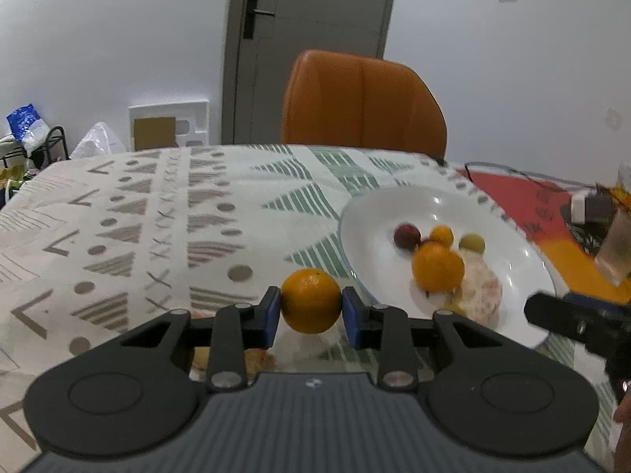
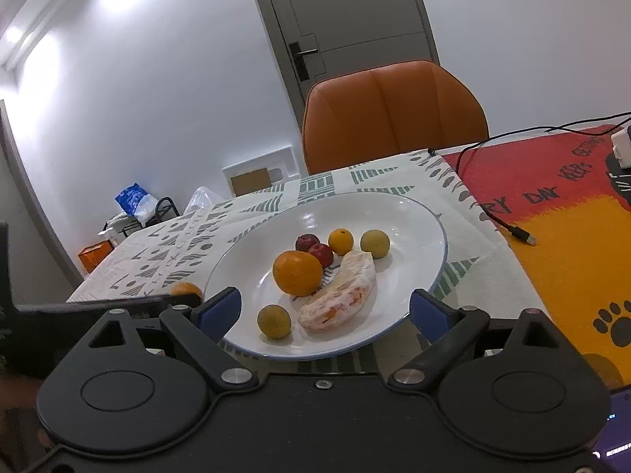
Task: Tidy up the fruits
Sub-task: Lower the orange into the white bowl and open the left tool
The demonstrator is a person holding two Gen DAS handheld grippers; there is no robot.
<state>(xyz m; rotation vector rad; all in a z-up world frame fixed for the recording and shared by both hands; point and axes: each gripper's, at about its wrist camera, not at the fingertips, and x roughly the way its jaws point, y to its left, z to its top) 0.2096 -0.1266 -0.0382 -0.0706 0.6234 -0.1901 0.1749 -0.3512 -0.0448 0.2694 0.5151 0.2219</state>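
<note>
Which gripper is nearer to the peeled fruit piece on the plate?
Right. The right gripper is open at the plate's near rim, facing the peeled fruit piece. The left gripper, shut on an orange, is off the plate's left side.

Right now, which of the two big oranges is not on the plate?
The orange clamped between the left gripper pads, held left of the white plate. The other big orange sits in the plate among smaller fruits.

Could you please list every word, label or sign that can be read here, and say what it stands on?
"DAY": black letters on the red and orange mat.
"RY": cut-off letters before it on the mat.
The mat's further words, towards its far end, are too distorted to read.
Small logo on the left claw body: too small to read.
</note>
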